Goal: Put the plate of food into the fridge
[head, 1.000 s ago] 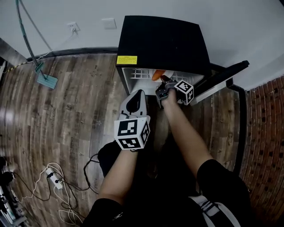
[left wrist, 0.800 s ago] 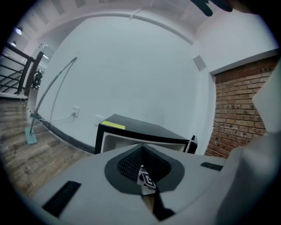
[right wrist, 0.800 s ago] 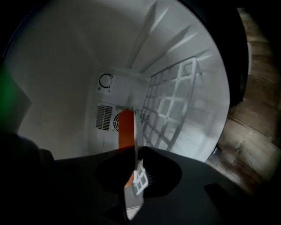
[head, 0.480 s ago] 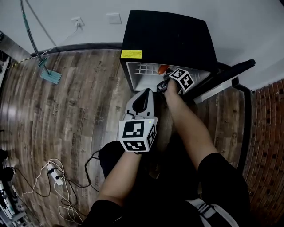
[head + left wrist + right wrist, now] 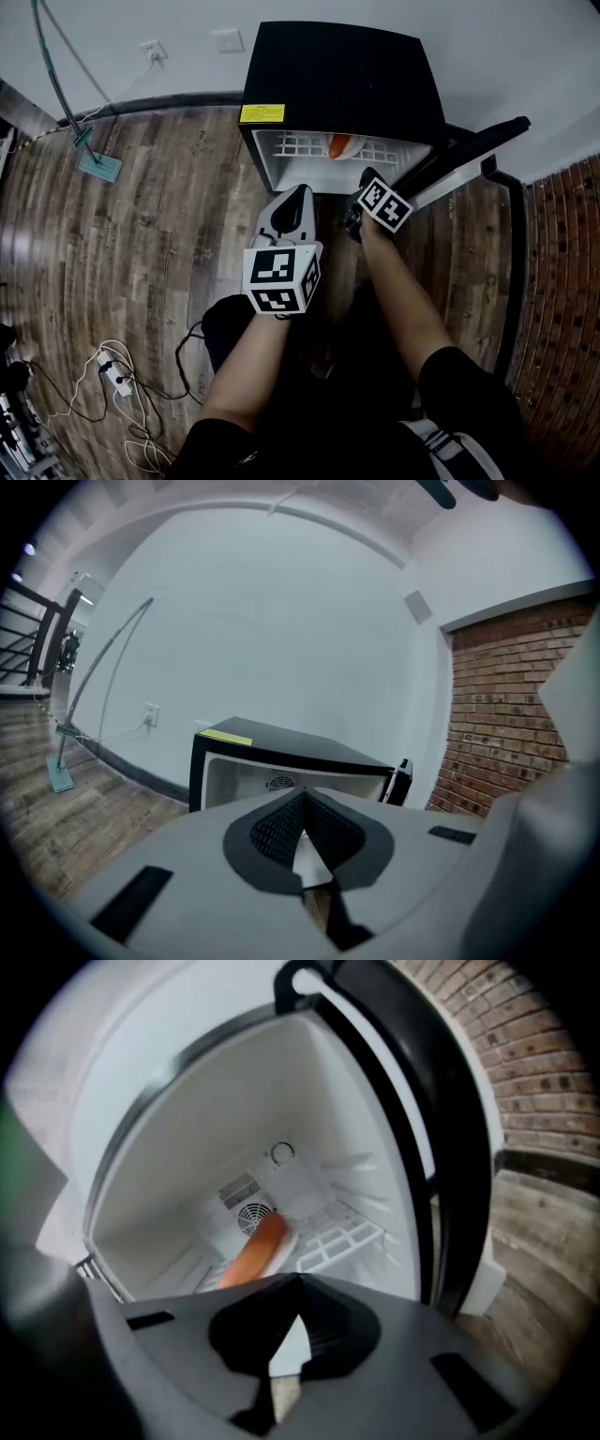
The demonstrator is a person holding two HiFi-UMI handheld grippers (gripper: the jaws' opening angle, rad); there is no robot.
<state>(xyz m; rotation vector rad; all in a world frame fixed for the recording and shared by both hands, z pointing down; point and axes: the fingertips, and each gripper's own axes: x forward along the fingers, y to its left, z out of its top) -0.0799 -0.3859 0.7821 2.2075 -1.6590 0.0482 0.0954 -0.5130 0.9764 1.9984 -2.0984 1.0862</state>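
A black mini fridge [image 5: 342,80] stands open against the wall, its door [image 5: 469,159] swung out to the right. Inside, on the white wire shelf [image 5: 342,1237], an orange sausage-like piece of food [image 5: 255,1249] lies on a white plate; from the head view the food [image 5: 339,145] shows just under the fridge's top edge. My right gripper [image 5: 367,187] is shut and holds nothing, just outside the fridge opening and pointing in. My left gripper [image 5: 296,195] is shut and empty, hanging in front of the fridge [image 5: 281,761], left of the right one.
The open door [image 5: 412,1129] borders the right side of the opening. A mop [image 5: 94,164] leans at the left wall. A power strip with cables [image 5: 112,375] lies on the wood floor at lower left. Brick flooring [image 5: 562,262] runs along the right.
My right gripper has drawn back out of the fridge toward me, leaving the plate of food on the shelf. The left gripper has hardly moved.
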